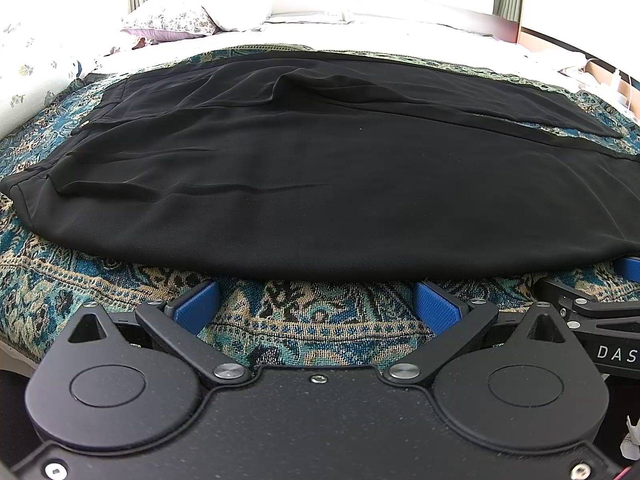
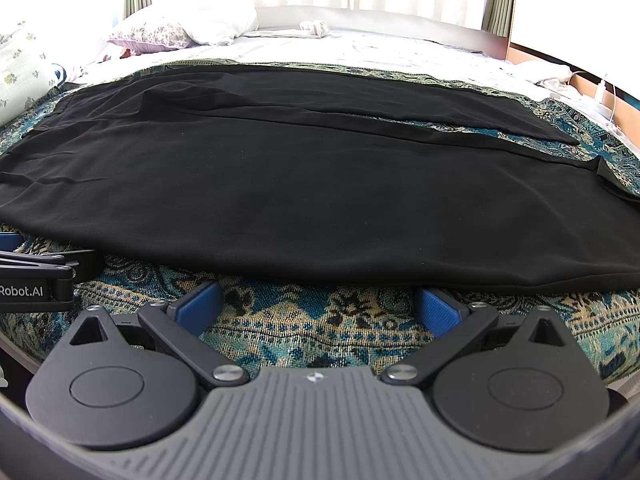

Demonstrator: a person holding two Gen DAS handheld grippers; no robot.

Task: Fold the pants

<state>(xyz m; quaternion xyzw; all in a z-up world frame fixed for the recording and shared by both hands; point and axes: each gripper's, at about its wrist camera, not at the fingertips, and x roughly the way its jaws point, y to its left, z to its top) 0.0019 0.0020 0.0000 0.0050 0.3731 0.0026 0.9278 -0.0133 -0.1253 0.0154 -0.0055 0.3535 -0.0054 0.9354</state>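
Observation:
Black pants lie flat across a teal patterned bedspread, waist to the left and leg ends to the right; they also fill the right wrist view. My left gripper is open, its blue pads at the near hem of the pants, fingertips at or just under the fabric edge. My right gripper is open in the same way at the near hem, further right. Each gripper shows at the edge of the other's view: the right one in the left wrist view, the left one in the right wrist view.
The bedspread lies on a bed with white sheets behind. A floral pillow and a white pillow sit at the back left. Curtains and a bright window stand behind. A cable and wooden edge are at far right.

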